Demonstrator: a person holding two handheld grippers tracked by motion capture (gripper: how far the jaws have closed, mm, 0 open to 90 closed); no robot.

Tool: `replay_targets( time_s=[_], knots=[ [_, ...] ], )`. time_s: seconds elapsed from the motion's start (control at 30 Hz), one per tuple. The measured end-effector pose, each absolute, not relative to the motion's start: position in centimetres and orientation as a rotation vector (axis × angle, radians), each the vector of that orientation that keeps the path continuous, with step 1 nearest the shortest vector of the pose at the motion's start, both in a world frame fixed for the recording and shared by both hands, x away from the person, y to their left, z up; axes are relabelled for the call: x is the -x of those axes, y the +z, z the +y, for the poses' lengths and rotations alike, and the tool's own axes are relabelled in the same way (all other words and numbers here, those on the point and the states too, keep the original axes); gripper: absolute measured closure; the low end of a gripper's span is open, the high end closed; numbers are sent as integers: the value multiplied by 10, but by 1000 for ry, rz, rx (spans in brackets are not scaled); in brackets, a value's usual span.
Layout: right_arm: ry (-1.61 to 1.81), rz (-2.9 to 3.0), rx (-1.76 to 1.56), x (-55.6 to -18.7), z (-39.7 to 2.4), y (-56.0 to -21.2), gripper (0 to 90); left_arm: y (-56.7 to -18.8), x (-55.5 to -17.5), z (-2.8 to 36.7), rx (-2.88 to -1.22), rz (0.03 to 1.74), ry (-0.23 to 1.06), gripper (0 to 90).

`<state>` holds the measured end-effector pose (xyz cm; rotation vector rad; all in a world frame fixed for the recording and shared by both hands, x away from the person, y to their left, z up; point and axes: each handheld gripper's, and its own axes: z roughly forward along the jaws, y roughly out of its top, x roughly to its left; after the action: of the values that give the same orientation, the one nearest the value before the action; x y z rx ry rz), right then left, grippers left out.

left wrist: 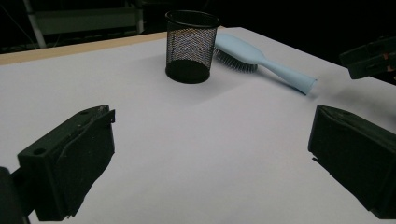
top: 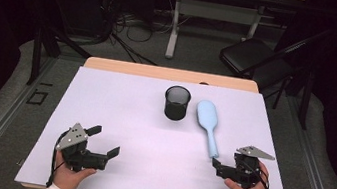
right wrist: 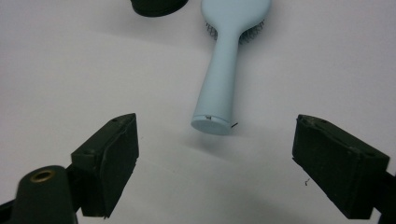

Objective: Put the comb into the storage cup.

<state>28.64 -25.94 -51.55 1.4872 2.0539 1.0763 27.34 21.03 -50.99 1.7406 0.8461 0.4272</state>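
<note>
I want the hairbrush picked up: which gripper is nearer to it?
Right. The right gripper sits open just short of the light blue hairbrush handle end. The left gripper, also open, is far across the table on the other side.

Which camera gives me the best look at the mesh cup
The left gripper view: the mesh cup stands whole, its mesh wall plain. The high view shows it whole from above, smaller. The right gripper view catches just its base.

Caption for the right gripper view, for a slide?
Open right gripper lined up with the handle end of a light-blue hairbrush lying bristles-down.
</note>
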Motion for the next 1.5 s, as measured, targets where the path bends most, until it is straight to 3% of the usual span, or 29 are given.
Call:
replay_targets(
  time_s=[0.4,1.5],
  knots=[
    [1047,2121,-1544,-309,-266,-502,147,-511,-273,210,-1741,852,424,4],
    [793,2292,-1517,-363,-225,-484,156,-513,-273,210,-1756,854,436,4]
  ],
)
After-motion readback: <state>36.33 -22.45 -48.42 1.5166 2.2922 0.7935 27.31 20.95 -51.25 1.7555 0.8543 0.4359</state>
